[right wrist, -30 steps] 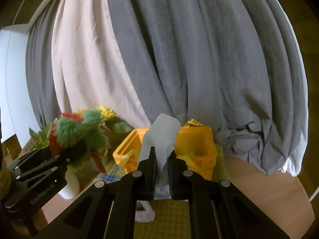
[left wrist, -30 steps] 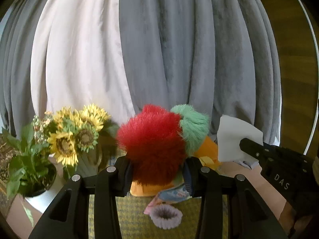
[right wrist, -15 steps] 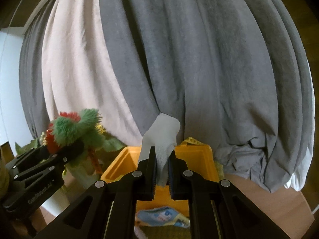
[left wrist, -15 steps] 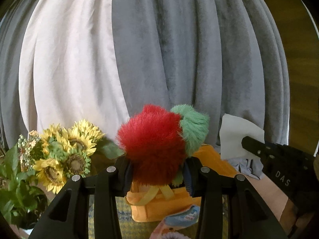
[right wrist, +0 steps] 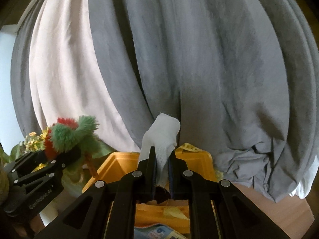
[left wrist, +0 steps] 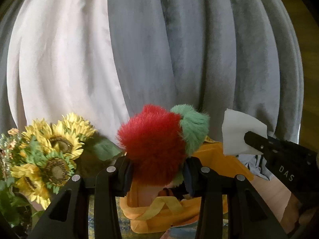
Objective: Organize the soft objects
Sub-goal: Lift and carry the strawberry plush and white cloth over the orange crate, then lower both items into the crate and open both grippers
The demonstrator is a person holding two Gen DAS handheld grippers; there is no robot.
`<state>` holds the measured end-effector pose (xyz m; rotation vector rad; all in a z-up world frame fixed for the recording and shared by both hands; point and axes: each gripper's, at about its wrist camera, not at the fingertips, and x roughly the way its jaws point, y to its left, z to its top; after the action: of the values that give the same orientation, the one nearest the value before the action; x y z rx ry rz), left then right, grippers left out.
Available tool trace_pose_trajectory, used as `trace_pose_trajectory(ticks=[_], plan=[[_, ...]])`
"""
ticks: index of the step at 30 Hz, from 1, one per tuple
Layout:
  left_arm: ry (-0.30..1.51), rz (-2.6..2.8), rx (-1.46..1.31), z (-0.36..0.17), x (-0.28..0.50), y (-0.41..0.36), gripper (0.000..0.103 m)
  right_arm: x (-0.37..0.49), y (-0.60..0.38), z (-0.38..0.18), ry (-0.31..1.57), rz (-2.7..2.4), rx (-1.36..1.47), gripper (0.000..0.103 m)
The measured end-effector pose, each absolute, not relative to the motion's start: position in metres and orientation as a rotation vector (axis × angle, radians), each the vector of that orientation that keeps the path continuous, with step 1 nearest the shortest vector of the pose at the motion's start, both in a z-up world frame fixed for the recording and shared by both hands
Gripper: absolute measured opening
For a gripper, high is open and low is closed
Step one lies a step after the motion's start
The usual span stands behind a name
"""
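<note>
My left gripper (left wrist: 157, 169) is shut on a fluffy red and green plush toy (left wrist: 157, 145) and holds it in the air above the near rim of an orange fabric basket (left wrist: 215, 159). My right gripper (right wrist: 161, 159) is shut on a folded white cloth (right wrist: 161, 135), held above the same orange basket (right wrist: 117, 167). In the right wrist view the left gripper (right wrist: 59, 157) with the plush toy (right wrist: 69, 131) is at the left. In the left wrist view the right gripper (left wrist: 249, 139) with the white cloth (left wrist: 237, 133) is at the right.
A sunflower bouquet (left wrist: 51, 149) stands at the left. Grey and white curtains (left wrist: 159, 49) hang close behind the basket. A colourful flat packet (right wrist: 159, 232) lies on a green mat in front of the basket. The wooden table (right wrist: 279, 209) shows at the right.
Both grippers have moved forward toward the basket, which now looks closer and larger. The purple scrunchie on the mat has dropped out of the left wrist view. Both grips are unchanged.
</note>
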<state>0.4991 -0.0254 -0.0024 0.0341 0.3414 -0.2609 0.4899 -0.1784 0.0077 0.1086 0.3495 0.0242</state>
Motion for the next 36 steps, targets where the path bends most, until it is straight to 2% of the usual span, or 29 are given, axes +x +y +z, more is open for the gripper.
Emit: trace_pose_trajectory(ticks=[26, 32, 34, 35, 36], plan=[[0.559, -0.286, 0.117, -0.063, 0.594, -0.057, 0.044, 0.585, -0.200, -0.063, 0.651, -0.036, 0.081, 0.011], [0.612, -0.318, 0.121, -0.071, 0.599, -0.062, 0.052, 0.593, -0.203, -0.073, 0.718, -0.020, 0.085, 0.011], [0.616, -0.311, 0.127, -0.073, 0.599, -0.062, 0.065, 0.594, -0.203, -0.074, 0.734, -0.016, 0.090, 0.013], [0.619, -0.314, 0.126, -0.072, 0.599, -0.062, 0.068, 0.594, -0.204, -0.075, 0.741, -0.015, 0.096, 0.016], [0.620, -0.315, 0.125, -0.072, 0.599, -0.062, 0.069, 0.594, -0.205, -0.076, 0.747, -0.015, 0.100, 0.029]])
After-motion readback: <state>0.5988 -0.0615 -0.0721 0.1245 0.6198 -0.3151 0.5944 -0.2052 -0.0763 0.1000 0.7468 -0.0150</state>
